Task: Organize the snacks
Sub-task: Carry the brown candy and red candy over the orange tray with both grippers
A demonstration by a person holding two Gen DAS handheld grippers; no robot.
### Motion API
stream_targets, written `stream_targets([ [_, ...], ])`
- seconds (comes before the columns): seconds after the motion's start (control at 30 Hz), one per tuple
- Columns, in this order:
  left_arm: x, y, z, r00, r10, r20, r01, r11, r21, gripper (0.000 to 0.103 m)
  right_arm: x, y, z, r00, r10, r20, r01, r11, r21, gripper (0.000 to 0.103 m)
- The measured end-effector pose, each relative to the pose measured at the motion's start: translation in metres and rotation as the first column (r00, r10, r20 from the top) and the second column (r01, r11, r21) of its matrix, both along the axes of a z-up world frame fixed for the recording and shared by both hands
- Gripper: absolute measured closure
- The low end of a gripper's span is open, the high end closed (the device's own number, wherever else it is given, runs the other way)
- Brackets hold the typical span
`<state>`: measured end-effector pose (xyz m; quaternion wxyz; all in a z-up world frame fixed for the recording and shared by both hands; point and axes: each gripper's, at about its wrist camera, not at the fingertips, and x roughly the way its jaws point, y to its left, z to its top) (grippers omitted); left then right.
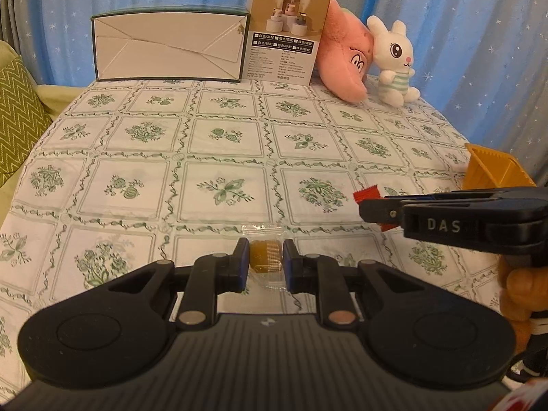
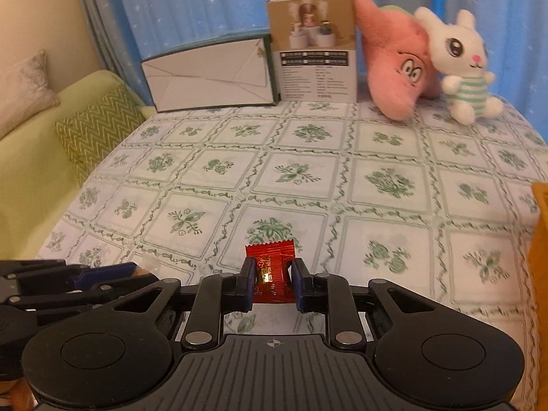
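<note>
My left gripper [image 1: 266, 257] is shut on a brown snack in a clear wrapper [image 1: 265, 255], low over the tablecloth. My right gripper [image 2: 272, 277] is shut on a red-wrapped candy [image 2: 271, 274], whose crimped top edge sticks up past the pads. In the left wrist view the right gripper [image 1: 368, 207] comes in from the right, with a bit of the red wrapper [image 1: 364, 194] showing at its tip. In the right wrist view the left gripper [image 2: 133, 270] lies at the lower left, with a scrap of clear wrapper [image 2: 150, 263] at its tip. An orange container [image 1: 493, 171] stands at the right edge.
A green-patterned tablecloth [image 1: 222, 144] covers the table. At the back stand a white open box [image 1: 167, 48], a printed carton [image 1: 284, 34], a pink plush [image 1: 346, 58] and a white rabbit plush [image 1: 394, 58]. A sofa with a zigzag cushion [image 2: 96, 123] is to the left.
</note>
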<state>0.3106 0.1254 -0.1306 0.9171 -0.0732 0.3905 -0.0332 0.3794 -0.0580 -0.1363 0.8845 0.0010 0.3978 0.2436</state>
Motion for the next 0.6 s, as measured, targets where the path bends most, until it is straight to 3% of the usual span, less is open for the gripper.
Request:
stream_targets([
  [0.6, -0.065, -0.046, 0.022, 0.998, -0.060, 0.031, 0.060, 0.998, 0.006, 0.085, -0.106, -0.068, 0.022, 0.991, -0.128, 0.029, 0.129, 0.991, -0.031, 0.081],
])
